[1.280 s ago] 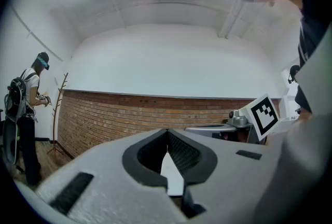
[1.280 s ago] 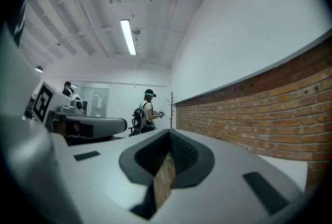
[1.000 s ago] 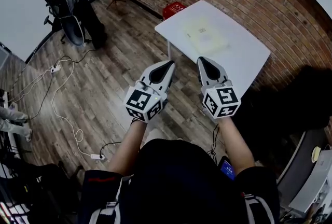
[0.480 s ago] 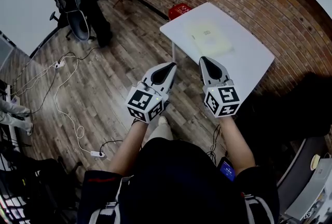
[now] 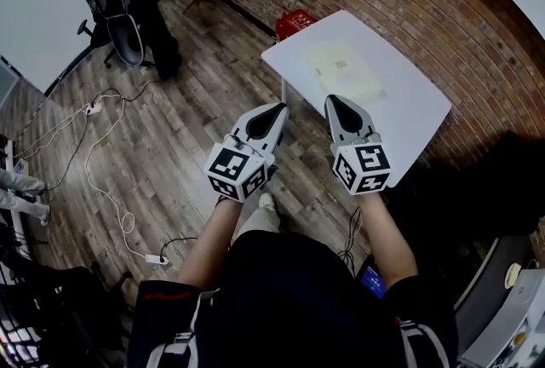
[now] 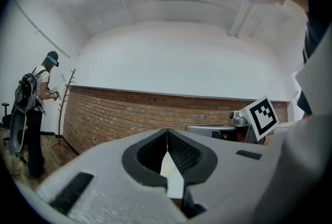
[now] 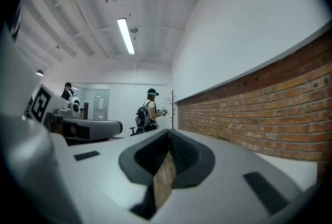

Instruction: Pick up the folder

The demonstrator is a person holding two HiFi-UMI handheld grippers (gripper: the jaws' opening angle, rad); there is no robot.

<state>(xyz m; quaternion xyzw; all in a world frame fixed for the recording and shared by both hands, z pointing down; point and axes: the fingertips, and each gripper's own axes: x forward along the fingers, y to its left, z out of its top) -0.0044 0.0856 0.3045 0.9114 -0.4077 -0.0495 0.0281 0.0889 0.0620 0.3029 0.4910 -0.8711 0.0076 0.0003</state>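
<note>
Fingers of left gripper (image 5: 274, 111) pressed together, nothing between; right gripper (image 5: 334, 102) likewise (both empty). Folder (image 5: 341, 68) flat on white table (image 5: 409, 106), apart from both.

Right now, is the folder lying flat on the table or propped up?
Lying flat: in the head view the folder shows its whole pale cover from above, level on the white table.
</note>
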